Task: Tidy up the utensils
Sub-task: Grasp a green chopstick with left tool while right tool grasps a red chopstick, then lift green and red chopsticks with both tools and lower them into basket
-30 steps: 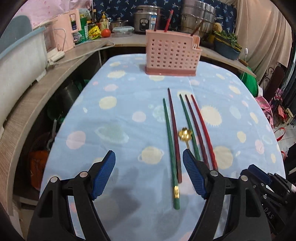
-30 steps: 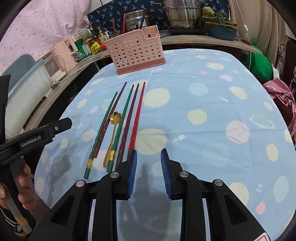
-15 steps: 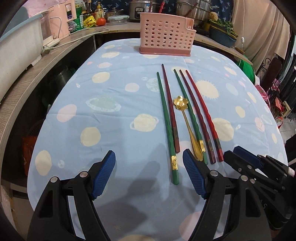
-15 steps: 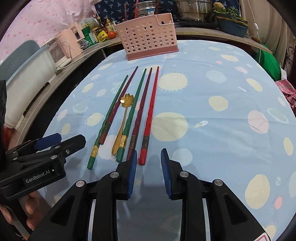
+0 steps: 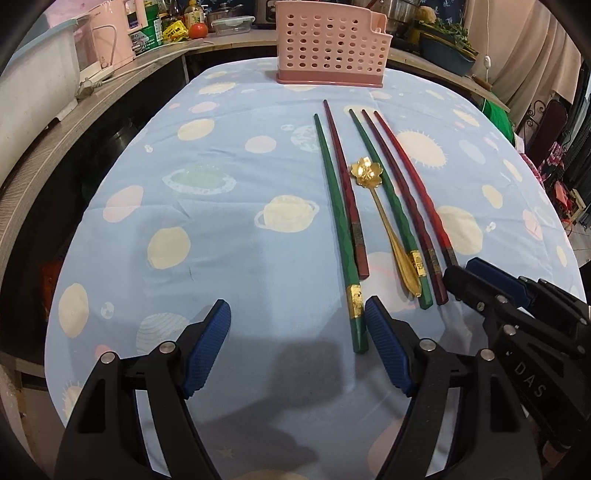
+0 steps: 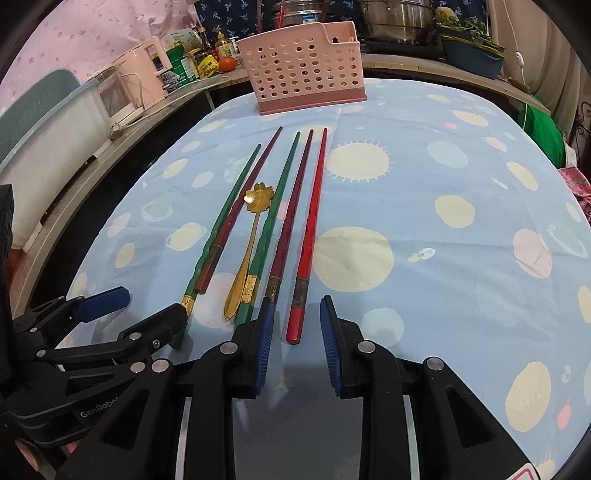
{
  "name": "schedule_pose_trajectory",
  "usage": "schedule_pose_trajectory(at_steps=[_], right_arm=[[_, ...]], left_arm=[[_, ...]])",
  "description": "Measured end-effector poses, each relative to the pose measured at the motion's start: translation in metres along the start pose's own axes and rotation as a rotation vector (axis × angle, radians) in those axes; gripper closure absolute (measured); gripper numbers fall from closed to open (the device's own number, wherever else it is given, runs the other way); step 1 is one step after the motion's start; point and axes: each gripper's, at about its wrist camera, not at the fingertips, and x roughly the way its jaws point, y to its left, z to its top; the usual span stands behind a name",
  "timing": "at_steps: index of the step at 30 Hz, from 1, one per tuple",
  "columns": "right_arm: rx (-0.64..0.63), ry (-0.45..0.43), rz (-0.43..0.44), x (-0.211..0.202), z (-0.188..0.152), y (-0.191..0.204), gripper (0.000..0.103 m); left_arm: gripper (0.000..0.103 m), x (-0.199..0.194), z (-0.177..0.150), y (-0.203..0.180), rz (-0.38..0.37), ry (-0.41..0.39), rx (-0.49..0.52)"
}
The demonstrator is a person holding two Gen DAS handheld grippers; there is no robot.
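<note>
Several chopsticks, green and red, lie side by side on the blue cloth with a gold flower-bowled spoon (image 5: pixel 384 218) (image 6: pixel 251 236) among them. A pink perforated holder (image 5: pixel 330 40) (image 6: pixel 306 66) stands at the table's far end. My left gripper (image 5: pixel 297 321) (image 6: pixel 140 308) is open low over the cloth. The near end of the leftmost green chopstick (image 5: pixel 338 221) lies just inside its right finger. My right gripper (image 6: pixel 297 314) (image 5: pixel 469 273) stands narrowly open, with the near end of the bright red chopstick (image 6: pixel 310 236) between its pads, untouched.
A curved wooden counter (image 5: pixel 44 140) runs along the left, bearing a pink appliance (image 5: pixel 110 37), bottles and a tomato. Steel pots (image 6: pixel 399 18) and a blue basin of greens (image 6: pixel 472 51) sit behind the holder. The cloth right of the chopsticks (image 6: pixel 461 221) holds nothing.
Both grippers have come down and forward to the near ends of the chopsticks. The red chopstick's end now lies between the right pads, and the green one's end is by the left gripper's right finger.
</note>
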Motion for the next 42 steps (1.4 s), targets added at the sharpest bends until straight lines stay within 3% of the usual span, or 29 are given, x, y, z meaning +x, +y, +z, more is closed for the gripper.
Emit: schedule_pose_trajectory(at_steps=[6,15,20,25,34,42], right_arm=[[-0.013,-0.005,-0.020,0.001,-0.001,-0.001,0.084],[-0.008,-0.011,-0.028,0.001,-0.002,-0.006,0.095],[-0.005,-0.011,-0.027,0.001,-0.003,-0.007,0.096],[0.004,-0.014,-0.026,-0.002,-0.005,-0.010,0.096],[0.046,-0.049,-0.033,-0.021,-0.004,-0.020,0.096],[0.077,-0.129,-0.025,-0.052,0.013,-0.025,0.096]], left_arm=[[0.034,0.003,-0.001,-0.004,0.027,-0.011,0.026],[0.049,0.001,-0.001,-0.001,0.036,-0.022,0.026],[0.077,0.000,0.001,0.004,0.036,-0.026,0.017],[0.093,0.000,0.002,0.011,0.034,-0.023,-0.003],[0.096,-0.003,0.007,0.020,0.005,-0.014,-0.033],[0.096,-0.027,0.024,0.029,-0.015,-0.064,-0.059]])
